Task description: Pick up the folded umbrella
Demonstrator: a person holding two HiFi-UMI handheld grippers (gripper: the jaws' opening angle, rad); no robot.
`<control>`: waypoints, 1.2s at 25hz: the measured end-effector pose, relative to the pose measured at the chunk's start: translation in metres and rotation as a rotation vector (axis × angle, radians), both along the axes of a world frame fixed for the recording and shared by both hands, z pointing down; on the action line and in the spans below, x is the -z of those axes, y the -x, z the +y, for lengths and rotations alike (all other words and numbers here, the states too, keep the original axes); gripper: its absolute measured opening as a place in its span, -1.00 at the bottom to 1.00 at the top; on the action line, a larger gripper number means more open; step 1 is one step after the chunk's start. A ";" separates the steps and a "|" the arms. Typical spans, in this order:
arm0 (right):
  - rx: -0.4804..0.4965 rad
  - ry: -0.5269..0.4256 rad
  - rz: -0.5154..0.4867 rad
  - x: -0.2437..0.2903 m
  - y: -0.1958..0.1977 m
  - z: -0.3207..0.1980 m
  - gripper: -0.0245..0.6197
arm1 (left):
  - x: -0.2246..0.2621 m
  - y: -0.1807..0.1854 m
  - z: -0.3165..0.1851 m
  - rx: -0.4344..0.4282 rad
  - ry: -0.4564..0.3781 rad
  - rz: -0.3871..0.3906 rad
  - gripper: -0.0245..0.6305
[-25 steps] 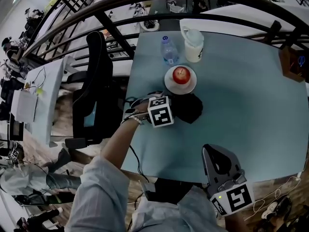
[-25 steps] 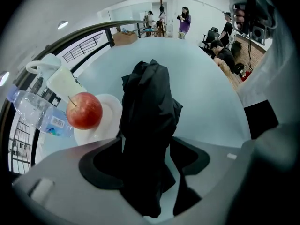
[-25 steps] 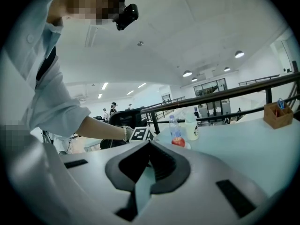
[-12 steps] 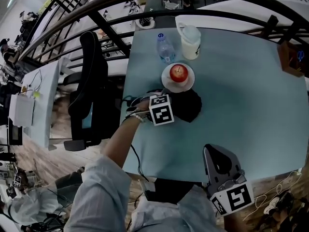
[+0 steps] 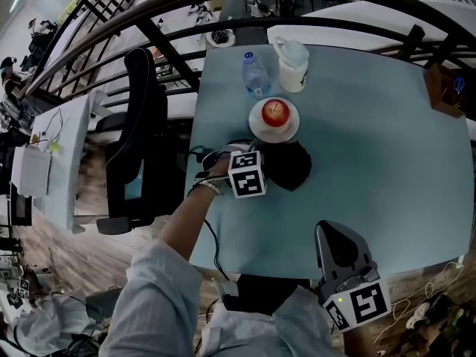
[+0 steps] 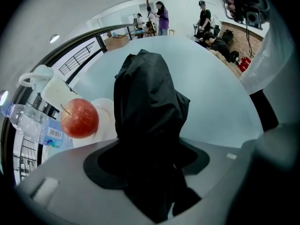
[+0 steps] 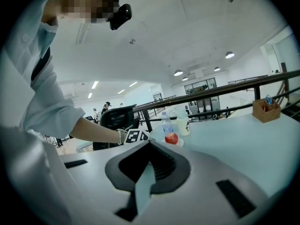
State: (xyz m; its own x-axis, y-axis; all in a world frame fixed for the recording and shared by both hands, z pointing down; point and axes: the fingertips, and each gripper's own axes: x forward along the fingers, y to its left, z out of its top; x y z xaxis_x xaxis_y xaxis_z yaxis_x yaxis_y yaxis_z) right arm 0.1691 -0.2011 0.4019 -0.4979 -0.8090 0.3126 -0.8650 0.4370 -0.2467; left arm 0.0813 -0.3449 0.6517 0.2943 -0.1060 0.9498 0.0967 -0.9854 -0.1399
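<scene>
Clamping the black folded umbrella (image 6: pixel 147 107) by its near end, left gripper (image 6: pixel 149 159) fingers clenched on it, umbrella on the teal desk (image 5: pixel 372 147) just beside the apple (image 5: pixel 276 111) plate (image 5: pixel 258 129), right gripper (image 7: pixel 145 172) at the desk's near edge, fingers slightly released, empty.

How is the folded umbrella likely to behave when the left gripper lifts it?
The folded umbrella shows loose, rumpled black fabric, so its cover will probably sag and shift in the left gripper. Its compact bundle suggests it is fairly light and unlikely to break.
</scene>
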 end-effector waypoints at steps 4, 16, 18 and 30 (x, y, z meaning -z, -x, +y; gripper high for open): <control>-0.022 -0.012 0.011 0.005 -0.002 0.001 -0.92 | 0.003 0.001 -0.001 0.029 -0.025 0.020 -0.04; -0.047 -0.072 0.044 0.029 -0.002 0.006 -0.92 | 0.068 -0.005 0.016 0.140 -0.046 0.220 -0.04; -0.052 -0.088 0.047 0.035 -0.002 0.006 -0.92 | 0.085 -0.007 0.019 0.165 -0.048 0.275 -0.04; -0.064 -0.197 0.073 0.076 -0.006 0.000 -0.92 | 0.191 -0.008 0.044 0.285 -0.101 0.567 -0.04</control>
State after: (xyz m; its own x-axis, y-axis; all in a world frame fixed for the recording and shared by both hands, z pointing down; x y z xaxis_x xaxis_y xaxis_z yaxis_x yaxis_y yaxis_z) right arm 0.1748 -0.2011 0.3260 -0.4257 -0.8870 0.1790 -0.9048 0.4145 -0.0980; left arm 0.0893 -0.3006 0.4608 0.6949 -0.3350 0.6363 -0.2837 -0.9408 -0.1855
